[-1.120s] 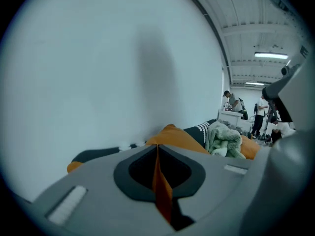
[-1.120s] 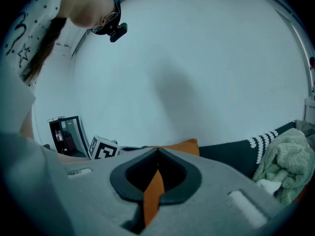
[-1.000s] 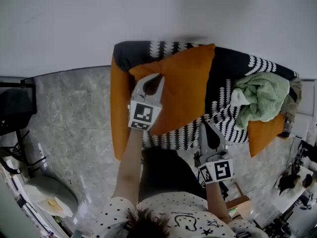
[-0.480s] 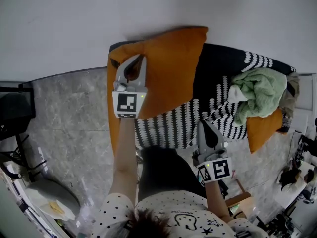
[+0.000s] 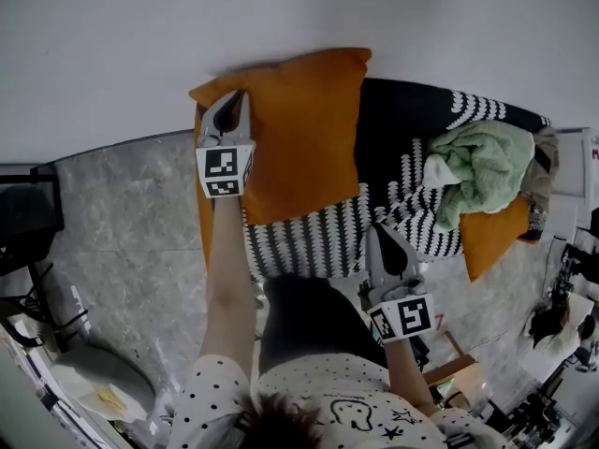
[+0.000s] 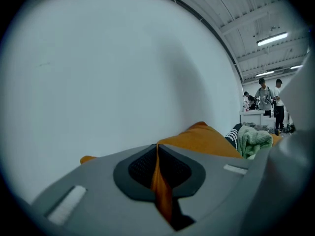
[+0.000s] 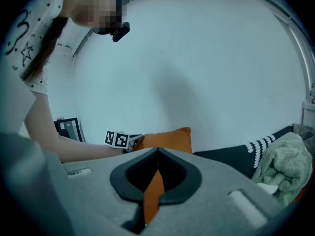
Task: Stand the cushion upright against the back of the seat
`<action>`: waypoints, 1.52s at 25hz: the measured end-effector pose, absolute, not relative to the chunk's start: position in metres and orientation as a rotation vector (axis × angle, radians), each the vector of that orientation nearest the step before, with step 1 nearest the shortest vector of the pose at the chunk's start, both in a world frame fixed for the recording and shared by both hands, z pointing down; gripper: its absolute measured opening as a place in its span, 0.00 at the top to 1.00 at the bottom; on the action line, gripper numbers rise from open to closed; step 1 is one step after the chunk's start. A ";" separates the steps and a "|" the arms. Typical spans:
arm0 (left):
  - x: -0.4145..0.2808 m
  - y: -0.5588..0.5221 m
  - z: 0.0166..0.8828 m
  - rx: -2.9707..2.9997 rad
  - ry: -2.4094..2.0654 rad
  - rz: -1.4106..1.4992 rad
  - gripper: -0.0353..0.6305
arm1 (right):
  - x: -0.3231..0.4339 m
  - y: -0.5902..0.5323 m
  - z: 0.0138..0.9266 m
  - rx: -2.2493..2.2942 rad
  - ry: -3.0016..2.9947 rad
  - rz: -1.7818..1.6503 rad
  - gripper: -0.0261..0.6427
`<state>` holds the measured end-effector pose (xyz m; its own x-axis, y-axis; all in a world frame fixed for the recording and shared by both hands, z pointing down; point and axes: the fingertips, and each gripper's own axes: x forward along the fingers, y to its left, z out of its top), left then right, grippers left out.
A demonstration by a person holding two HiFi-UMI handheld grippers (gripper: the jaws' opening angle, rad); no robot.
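- Step in hand: setting the cushion (image 5: 295, 134) upright at the back of the seat (image 5: 412, 148); nearly finished, to judge by its pose.
- Cushion now at the seat's back left end, raised on its lower edge, broad face turned to the wall (image 5: 281, 17) behind the seat; touching that wall or just short of it, cannot tell from above.
- Pinching the cushion's left edge, near its far corner, with the left gripper (image 5: 235, 98) over the seat's left end; seen along that gripper (image 6: 157, 146), jaws pressed together on a thin fold of orange cloth.
- Hovering over the seat's front edge, well apart from the cushion: the right gripper (image 5: 376, 232), jaws closed together in its own view (image 7: 157, 154). Nothing clearly held there, only an orange sliver in the slit, source unclear.
- Heaped on the seat's right end, a green blanket (image 5: 477, 171), and at the seat's right front corner a second orange cushion (image 5: 489, 237); both away from either gripper.
- Next, as a judgement: press the cushion back to full rest, settle its lower edge into the seat's back crease, then open the left jaws and draw off sideways without tugging the cloth forward. Some risk of a soft cushion slumping toward the seat's front once released.
- Against a second ago: then lying tilted across the seat's middle, now further back and steeper. Left gripper gone with it toward the seat's back left end; right gripper hardly shifted.
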<state>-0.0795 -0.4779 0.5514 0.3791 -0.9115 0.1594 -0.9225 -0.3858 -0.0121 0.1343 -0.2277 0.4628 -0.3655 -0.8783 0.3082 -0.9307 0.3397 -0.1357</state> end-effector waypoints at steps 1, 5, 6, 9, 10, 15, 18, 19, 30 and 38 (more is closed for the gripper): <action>-0.080 -0.479 0.552 2.532 -1.693 0.218 0.93 | 0.136 -0.228 0.460 1.656 -2.419 0.428 0.97; -0.081 -0.486 0.556 2.510 -1.695 0.228 0.93 | 0.141 -0.232 0.453 1.672 -2.422 0.418 0.97; -0.081 -0.488 0.558 2.504 -1.697 0.234 0.93 | 0.141 -0.233 0.453 1.674 -2.424 0.417 0.97; -0.083 -0.492 0.563 2.480 -1.706 0.245 0.92 | 0.141 -0.233 0.451 1.679 -2.428 0.420 0.97; -0.084 -0.493 0.565 2.471 -1.706 0.245 0.92 | 0.141 -0.233 0.451 1.680 -2.428 0.423 0.97; -0.088 -0.507 0.577 2.443 -1.697 0.262 0.91 | 0.140 -0.238 0.452 1.672 -2.427 0.435 0.97; -0.089 -0.510 0.579 2.433 -1.695 0.262 0.91 | 0.140 -0.239 0.453 1.664 -2.429 0.441 0.97; -0.089 -0.511 0.580 2.433 -1.696 0.264 0.91 | 0.139 -0.239 0.454 1.662 -2.431 0.443 0.97; -0.091 -0.523 0.593 2.412 -1.674 0.299 0.89 | 0.131 -0.239 0.458 1.633 -2.445 0.446 0.97; -0.089 -0.510 0.579 2.417 -1.665 0.250 0.84 | 0.134 -0.233 0.453 1.635 -2.450 0.435 0.97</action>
<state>-0.0894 -0.5099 0.5790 0.3532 -0.9021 0.2481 -0.9351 -0.3483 0.0648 0.1341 -0.2330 0.4528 -0.3876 -0.8736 0.2943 -0.9215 0.3586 -0.1491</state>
